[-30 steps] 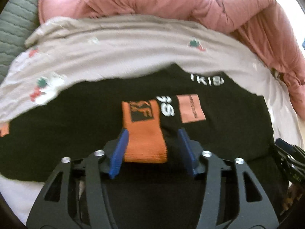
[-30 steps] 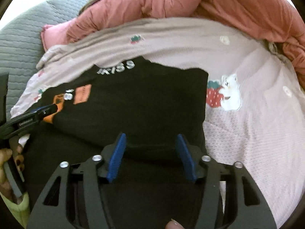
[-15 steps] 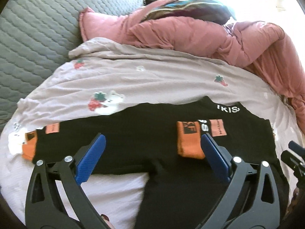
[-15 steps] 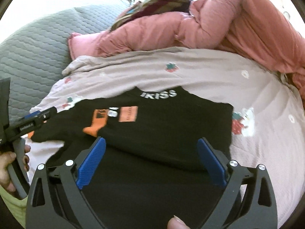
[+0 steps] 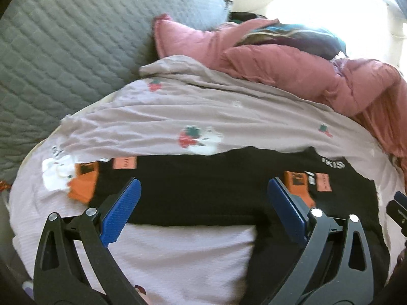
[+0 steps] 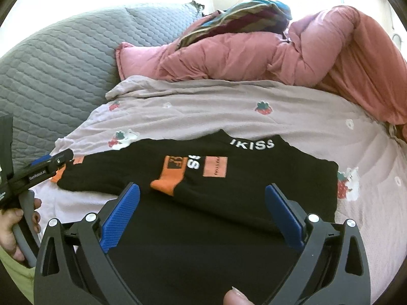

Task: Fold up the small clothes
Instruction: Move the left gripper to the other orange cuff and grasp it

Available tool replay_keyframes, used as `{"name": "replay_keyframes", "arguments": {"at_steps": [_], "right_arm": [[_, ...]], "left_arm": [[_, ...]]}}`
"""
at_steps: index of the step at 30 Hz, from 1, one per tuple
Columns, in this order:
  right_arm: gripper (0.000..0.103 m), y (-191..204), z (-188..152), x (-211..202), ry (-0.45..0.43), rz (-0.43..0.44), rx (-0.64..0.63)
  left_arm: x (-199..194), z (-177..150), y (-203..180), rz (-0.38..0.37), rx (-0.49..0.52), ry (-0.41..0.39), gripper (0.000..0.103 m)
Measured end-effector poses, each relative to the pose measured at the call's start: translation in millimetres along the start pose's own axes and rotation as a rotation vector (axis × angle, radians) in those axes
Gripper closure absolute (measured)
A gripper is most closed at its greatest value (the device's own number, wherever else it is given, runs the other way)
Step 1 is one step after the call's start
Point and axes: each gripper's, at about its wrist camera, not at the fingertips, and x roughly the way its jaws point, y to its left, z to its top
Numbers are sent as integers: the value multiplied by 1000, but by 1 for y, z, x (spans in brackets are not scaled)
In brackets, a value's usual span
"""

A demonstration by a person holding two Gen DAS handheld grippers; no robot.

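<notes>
Both sleeve releases done: left gripper (image 5: 203, 203) and right gripper (image 6: 202, 207) now spread wide, lifted clear, holding nothing. Black top (image 6: 229, 178) on mid-bedsheet (image 6: 254, 119), right sleeve (image 6: 169, 175) folded inward. Left sleeve (image 5: 84, 183) probably next.

sweatshirt (image 6: 229, 203) flat on printed sheet (image 6: 292, 122) | one sleeve folded over its chest, other stretched out left | jacket (image 6: 254, 56) heaped behind | quilted pillow (image 6: 63, 71) back-left
</notes>
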Motion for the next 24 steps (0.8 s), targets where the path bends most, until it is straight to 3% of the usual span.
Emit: {"name": "replay_keyframes", "arguments": {"at_steps": [7,24], "right_arm": [[5,28,4,10,7,22,-26],[5,108,20,47,23,117,-152]], "left_arm": [[-9,3,35,62,-75,-34,10],[16,-1,110,192,-226,23,10]]}}
